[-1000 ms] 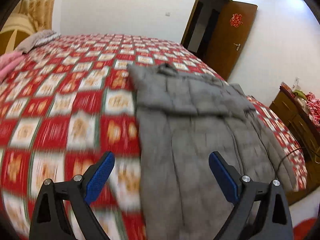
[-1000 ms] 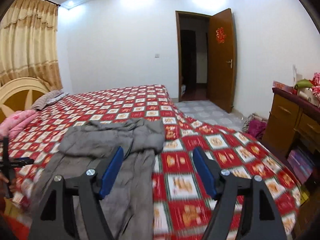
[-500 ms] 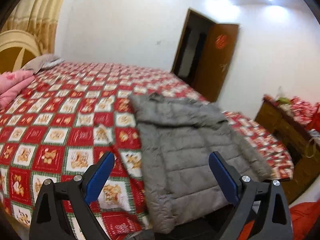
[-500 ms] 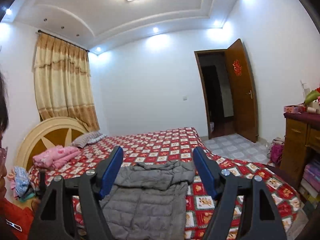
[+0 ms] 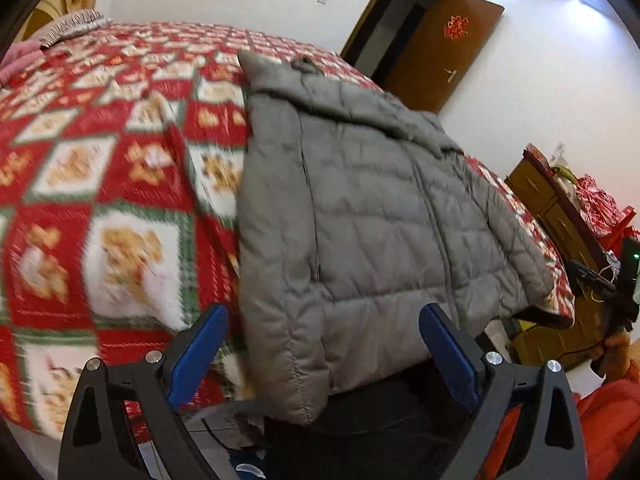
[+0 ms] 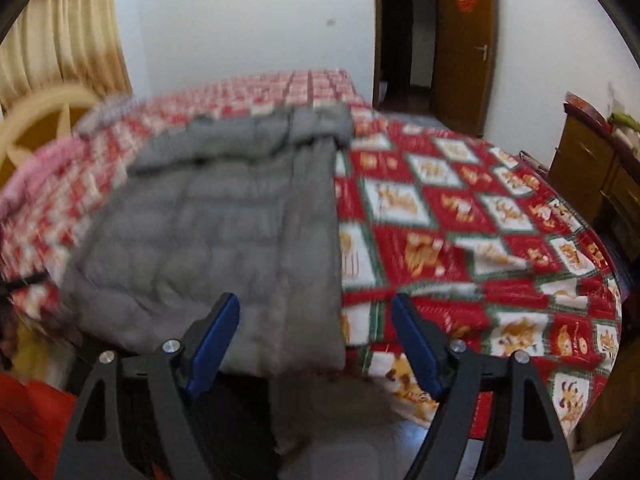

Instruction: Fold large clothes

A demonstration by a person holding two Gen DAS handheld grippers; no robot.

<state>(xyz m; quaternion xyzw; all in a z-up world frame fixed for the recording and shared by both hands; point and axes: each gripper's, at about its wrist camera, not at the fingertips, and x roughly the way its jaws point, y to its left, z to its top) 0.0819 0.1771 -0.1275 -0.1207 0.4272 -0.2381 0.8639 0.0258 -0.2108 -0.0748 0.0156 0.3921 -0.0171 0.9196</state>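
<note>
Left wrist view: left gripper (image 5: 322, 354) at lower centre, jaws spread, nothing between the pads. Grey quilted jacket (image 5: 360, 216) fills frame centre, flat on red patterned bedspread (image 5: 100, 184), hem overhanging the bed edge. Right wrist view: right gripper (image 6: 316, 338) lower centre, jaws spread, empty; jacket left of centre.

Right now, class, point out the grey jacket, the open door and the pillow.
jacket (image 5: 380, 220), left wrist view, on the quilted body panel.
door (image 5: 444, 44), left wrist view, on the brown leaf below its red ornament.
pillow (image 5: 74, 26), left wrist view, on its striped top at the bed's far end.
</note>
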